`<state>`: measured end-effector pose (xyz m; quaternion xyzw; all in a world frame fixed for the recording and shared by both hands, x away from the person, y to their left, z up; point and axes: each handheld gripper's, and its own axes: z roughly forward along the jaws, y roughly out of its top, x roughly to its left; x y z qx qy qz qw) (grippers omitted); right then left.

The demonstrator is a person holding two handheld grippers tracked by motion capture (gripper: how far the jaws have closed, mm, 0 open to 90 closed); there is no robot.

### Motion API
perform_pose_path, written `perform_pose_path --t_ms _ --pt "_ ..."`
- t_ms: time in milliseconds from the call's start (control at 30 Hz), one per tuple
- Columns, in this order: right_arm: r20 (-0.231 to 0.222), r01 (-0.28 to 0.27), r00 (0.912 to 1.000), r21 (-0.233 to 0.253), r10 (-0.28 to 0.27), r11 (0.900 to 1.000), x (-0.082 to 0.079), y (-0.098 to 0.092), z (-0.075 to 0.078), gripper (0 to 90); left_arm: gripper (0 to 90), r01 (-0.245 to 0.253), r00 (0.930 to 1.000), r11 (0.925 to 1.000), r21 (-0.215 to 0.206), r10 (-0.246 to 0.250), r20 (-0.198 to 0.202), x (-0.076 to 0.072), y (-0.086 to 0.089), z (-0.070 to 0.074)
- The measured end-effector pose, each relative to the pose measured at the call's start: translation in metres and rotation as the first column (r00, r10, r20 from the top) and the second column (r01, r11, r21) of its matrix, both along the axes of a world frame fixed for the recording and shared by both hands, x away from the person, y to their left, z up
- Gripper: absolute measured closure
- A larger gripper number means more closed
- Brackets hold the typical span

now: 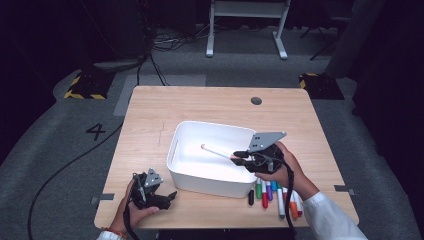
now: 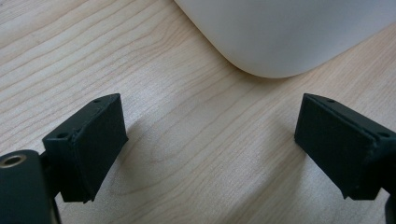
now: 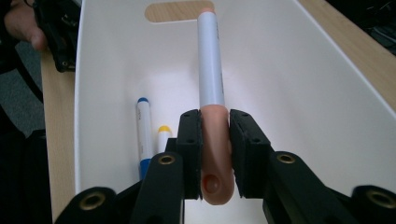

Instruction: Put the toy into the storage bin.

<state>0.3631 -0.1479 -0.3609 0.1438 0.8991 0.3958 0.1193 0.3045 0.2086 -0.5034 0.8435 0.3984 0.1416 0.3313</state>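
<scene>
Sorting markers into a bin, hazards at the moment of release. The right gripper (image 1: 239, 156) is held over the white bin (image 1: 176, 145), its jaws closed on the pink cap end of a pink-capped marker (image 3: 210, 70), which juts forward and slightly downward above the bin's interior; the grip sits at one extreme of the barrel, so the long free end may act as a lever, and any loosening of the jaws could let the marker pivot or slide out before it is low enough; a drop from this height might bounce it against the wall or onto the table (image 1: 150, 107). Two markers already lie in the bin, a blue-capped marker (image 3: 144, 135) and a yellow-capped marker (image 3: 162, 137), both near the wall on the left of the right gripper view; a descent there could strike them. The remaining markers (image 1: 272, 195) lie on the table just beside the bin's near corner, close under the right forearm; a careless withdrawal might scatter them. The left gripper (image 2: 210, 154) rests low over the bare table near the bin's rounded corner, jaws wide apart and holding nothing; a sideways nudge could shift the bin.
</scene>
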Motion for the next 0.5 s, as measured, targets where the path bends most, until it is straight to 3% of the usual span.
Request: perform_pose_path --t_ms 300,500 --pt "-0.082 -0.057 0.9953 -0.080 0.050 0.995 0.004 0.016 -0.012 75.4 9.1 0.000 1.0000 1.0000 0.000 0.000 0.000 0.000 0.000 0.000" --pt "-0.114 -0.097 0.9900 -0.122 0.083 0.988 0.005 0.020 -0.019 75.4 9.1 0.000 1.0000 1.0000 0.000 0.000 0.000 0.000 0.000 0.000"
